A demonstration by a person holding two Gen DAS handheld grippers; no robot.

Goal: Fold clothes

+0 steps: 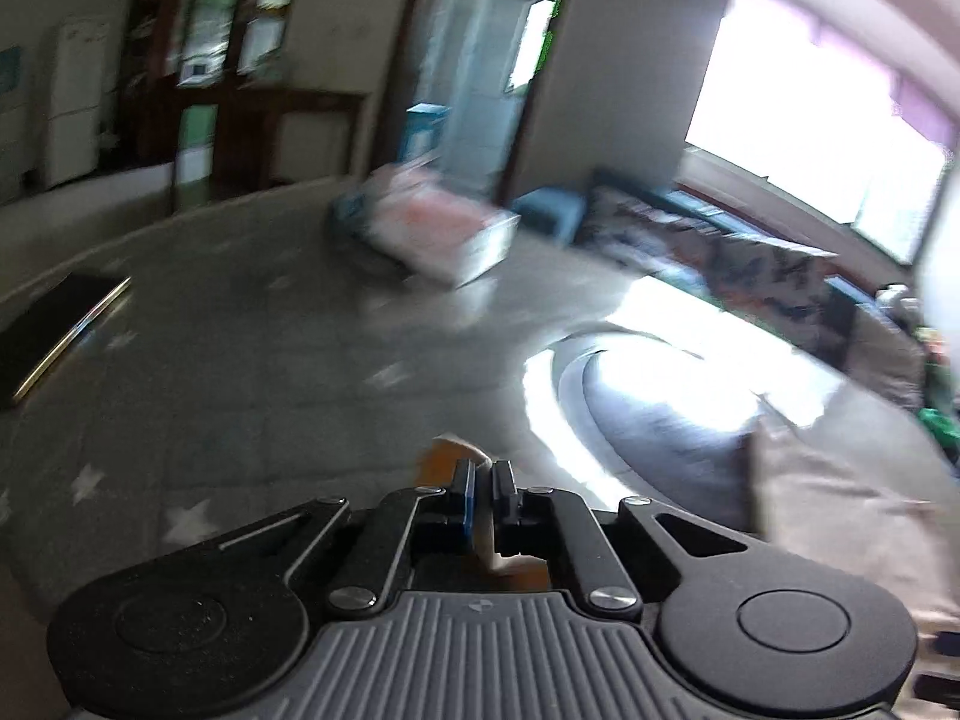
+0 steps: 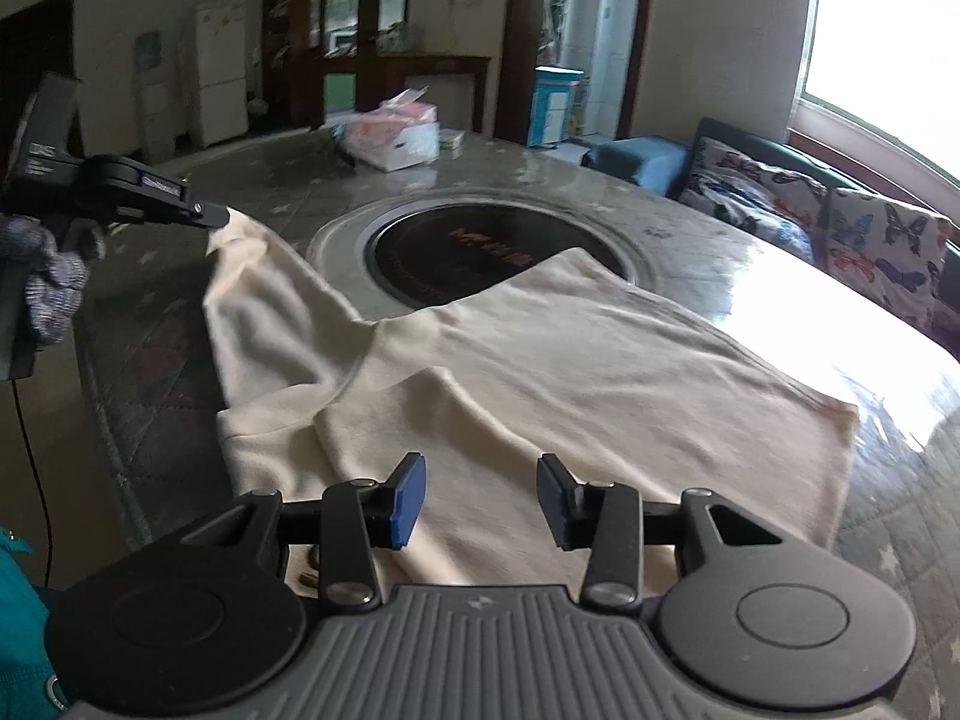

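Though it covers much of the near side of the round grey stone-look surface (image 2: 540, 180), the cream-coloured soft knit garment (image 2: 540, 372) looks light and limp — it sags into folds wherever it is lifted and will not hold a shape by itself. One corner of it, at about ten o'clock from the middle of the cloth, is pinched in the left gripper (image 2: 213, 216), whose jaws are shut tight on the fabric and hold it raised off the surface; a gloved hand (image 2: 51, 282) carries that tool. The right gripper (image 2: 480, 501) hovers over the near hem at six o'clock, jaws part open, with nothing between them. I'd judge a hem corner or a sleeve end the best place to take hold, since a pinch mid-panel would only bunch it.

Under the cloth's far edge, at twelve o'clock, lies the dark round inset cooktop (image 2: 474, 252) with its metal ring — flush enough, it seems, not to snag. Further off at eleven o'clock a pink-and-white tissue box (image 2: 393, 141) stands well apart, clear of the work. A butterfly-print cushioned sofa (image 2: 840, 228) runs along at two o'clock.
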